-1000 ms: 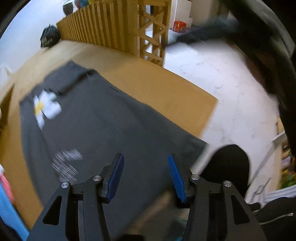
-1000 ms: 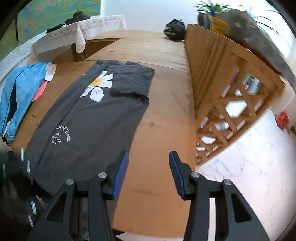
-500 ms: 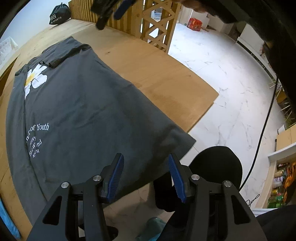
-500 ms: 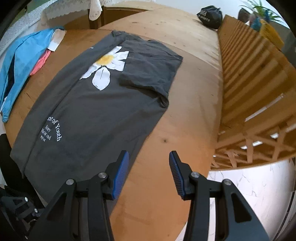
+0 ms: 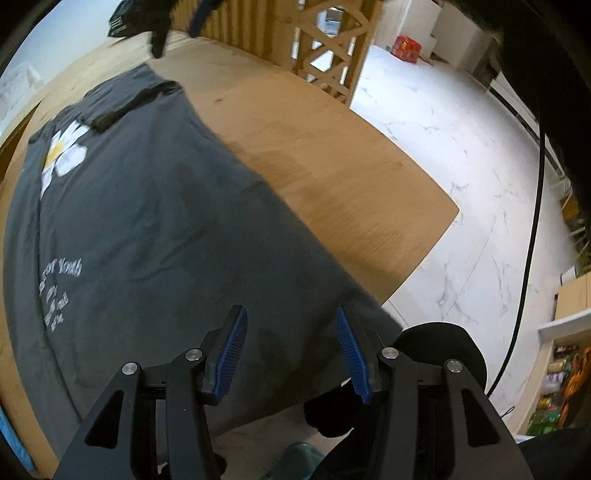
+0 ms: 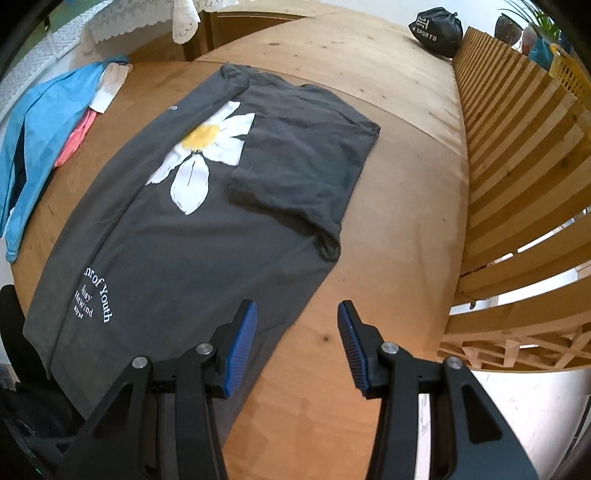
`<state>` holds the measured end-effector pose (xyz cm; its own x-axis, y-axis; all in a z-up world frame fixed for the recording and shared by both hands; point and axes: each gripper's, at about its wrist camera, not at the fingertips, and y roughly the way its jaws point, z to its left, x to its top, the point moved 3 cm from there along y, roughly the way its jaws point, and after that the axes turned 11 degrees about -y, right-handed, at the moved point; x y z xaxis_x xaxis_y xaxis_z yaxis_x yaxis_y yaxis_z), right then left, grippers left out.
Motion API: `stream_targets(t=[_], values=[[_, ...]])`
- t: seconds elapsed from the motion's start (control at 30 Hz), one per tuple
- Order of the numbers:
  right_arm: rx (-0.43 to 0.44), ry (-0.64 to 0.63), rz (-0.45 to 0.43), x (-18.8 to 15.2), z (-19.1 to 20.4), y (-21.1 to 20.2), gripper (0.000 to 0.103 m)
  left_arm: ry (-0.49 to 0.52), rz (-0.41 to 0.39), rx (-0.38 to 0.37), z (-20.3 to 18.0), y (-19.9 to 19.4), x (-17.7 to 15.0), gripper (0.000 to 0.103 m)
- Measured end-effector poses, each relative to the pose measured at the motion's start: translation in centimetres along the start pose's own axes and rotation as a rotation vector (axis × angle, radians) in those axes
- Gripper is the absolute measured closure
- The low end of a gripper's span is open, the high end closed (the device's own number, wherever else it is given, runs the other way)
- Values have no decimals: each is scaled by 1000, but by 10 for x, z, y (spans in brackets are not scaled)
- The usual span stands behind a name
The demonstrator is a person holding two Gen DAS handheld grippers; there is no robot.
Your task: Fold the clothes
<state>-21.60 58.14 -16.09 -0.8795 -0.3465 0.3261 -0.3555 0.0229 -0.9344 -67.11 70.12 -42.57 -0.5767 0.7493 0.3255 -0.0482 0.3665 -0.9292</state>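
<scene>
Worktop [image 6: 369,258]: broad plywood surface, bounded on one side by a slatted wooden railing [image 6: 517,177]; white marble floor [image 5: 461,147] past its near corner.
T-shirt [image 6: 177,251]: dark grey, daisy print [image 6: 203,155] and white lettering [image 6: 94,299]; lies flat along the worktop, hem toward the near edge and partly overhanging it in the left wrist view. Both long sides already turned inward; one sleeve [image 6: 306,158] folded over the chest beside the daisy.
Other clothes [image 6: 44,125]: blue garment with pink and white pieces, heaped at the worktop's far-left side, well apart from the T-shirt.
Black sports bag [image 6: 436,29]: far corner of the worktop, against the railing.
Left gripper [image 5: 291,350]: jaws apart, nothing between the pads; hovers over the hem corner of the T-shirt, at the worktop edge.
Right gripper [image 6: 295,343]: jaws apart, holding nothing; hovers above the T-shirt's side edge, one pad over cloth, the other over bare wood.
Step in hand (judged): lengthwise folds done; both grippers positioning at the hem end for the crosswise fold.
Next move calls for (judged): lowering each gripper onto a hem corner, pinching through all layers, then lifting evenly and carrying the hem toward the collar without dragging the folded sleeve askew.
</scene>
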Motion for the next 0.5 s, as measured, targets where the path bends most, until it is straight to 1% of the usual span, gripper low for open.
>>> stream_targets(t=[0.2,0.37,0.4,0.47,0.5], values=[[11,-8,-5,3,0,3,58,52,30,11,-24,13,-7,55],[30,17,-13,8,-3,6,58,63,33,29,-36,13,-10,55],[28,21,-11,9,-4,6,58,79,28,32,-40,12,-12,55],[26,24,-8,10,-6,8,58,112,19,39,-48,10,-16,49],[30,29,-9,11,-8,8,58,132,17,58,-50,13,-18,49]])
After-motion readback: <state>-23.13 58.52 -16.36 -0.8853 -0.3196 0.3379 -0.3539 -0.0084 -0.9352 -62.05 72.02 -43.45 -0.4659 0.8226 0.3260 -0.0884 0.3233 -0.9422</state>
